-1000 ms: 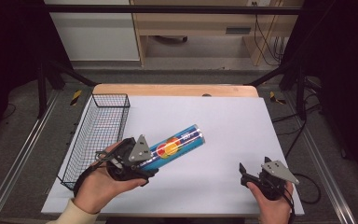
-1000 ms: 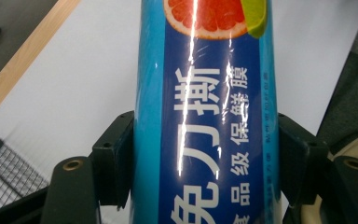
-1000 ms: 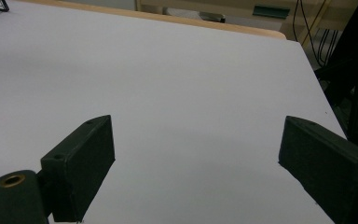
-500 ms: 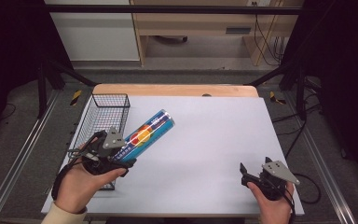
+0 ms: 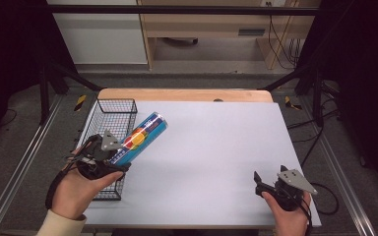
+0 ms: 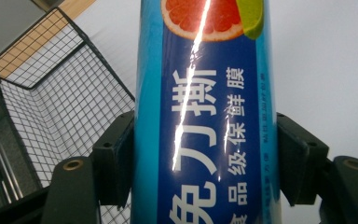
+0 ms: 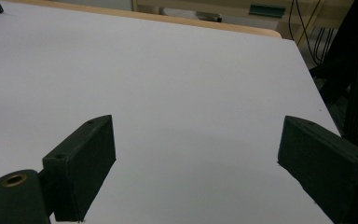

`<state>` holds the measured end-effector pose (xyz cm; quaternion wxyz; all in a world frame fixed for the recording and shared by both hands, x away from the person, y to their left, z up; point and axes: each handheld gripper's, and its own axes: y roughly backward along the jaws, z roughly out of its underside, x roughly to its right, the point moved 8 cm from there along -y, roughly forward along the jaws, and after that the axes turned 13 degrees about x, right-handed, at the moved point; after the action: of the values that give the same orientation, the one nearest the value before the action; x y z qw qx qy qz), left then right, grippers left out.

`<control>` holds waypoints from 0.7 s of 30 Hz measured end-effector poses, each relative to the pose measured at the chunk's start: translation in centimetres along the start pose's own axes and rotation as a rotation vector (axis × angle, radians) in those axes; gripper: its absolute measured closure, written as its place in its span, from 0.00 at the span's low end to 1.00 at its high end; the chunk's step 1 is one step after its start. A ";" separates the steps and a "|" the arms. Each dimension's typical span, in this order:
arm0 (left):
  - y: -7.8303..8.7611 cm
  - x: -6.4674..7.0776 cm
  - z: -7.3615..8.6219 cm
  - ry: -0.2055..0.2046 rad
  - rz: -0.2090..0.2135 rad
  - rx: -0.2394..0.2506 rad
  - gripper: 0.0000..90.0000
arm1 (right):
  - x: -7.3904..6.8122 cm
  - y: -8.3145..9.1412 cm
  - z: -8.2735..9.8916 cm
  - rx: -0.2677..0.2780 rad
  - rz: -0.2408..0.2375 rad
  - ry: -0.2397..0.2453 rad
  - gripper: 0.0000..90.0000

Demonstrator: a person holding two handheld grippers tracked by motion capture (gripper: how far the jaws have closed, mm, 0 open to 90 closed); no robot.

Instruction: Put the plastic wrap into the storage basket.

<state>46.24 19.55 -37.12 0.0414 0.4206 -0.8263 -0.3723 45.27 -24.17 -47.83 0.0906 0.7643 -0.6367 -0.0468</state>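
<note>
The blue tube (image 5: 141,137) of cling film, with a grapefruit slice and a lime wedge printed over white Chinese characters, is held up off the counter (image 5: 216,147) in the left gripper (image 5: 109,153). The jaws pinch its lower end, one black pad pressed flat against each side, as the left gripper view shows plainly on the tube (image 6: 205,116). From above, the tube slants up and away to the right, its far capped end hanging over the white counter just beside the right rim of the wire basket (image 5: 109,118), while its gripped end sits over the basket's near right corner. The left hand (image 5: 76,189) wraps the gripper's body from below, a pale sleeve (image 5: 61,226) showing at the wrist.

The basket is black mesh, open-topped and long, standing along the left edge of the counter; in the left gripper view its grid wall (image 6: 60,107) rises to the left of the tube.

Well apart, at the near right corner of the counter, the right gripper (image 5: 258,183) rests in the right hand (image 5: 288,216), its grey three-cornered plate on top. Its jaws stand spread wide with nothing but bare white surface (image 7: 182,93) between them.

Beyond the counter's wooden far edge (image 5: 187,94) are a grey floor, a white cabinet (image 5: 98,34) and a pale wooden shelf unit (image 5: 211,29) with cables hanging beside it.
</note>
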 end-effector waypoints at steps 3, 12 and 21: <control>0.0 -0.2 0.1 -0.015 -0.008 -0.017 0.36 | 0.0 0.0 0.0 -0.001 0.001 0.000 0.13; 0.0 -0.8 0.7 -0.015 -0.021 -0.042 0.36 | 0.0 0.0 0.1 -0.002 0.001 0.003 0.13; 0.1 -1.5 1.3 -0.014 -0.046 -0.063 0.36 | 0.0 -0.1 0.1 -0.004 -0.001 0.003 0.13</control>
<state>46.62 21.43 -37.65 0.0401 0.4354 -0.8044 -0.4022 45.33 -24.15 -47.96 0.0932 0.7645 -0.6361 -0.0470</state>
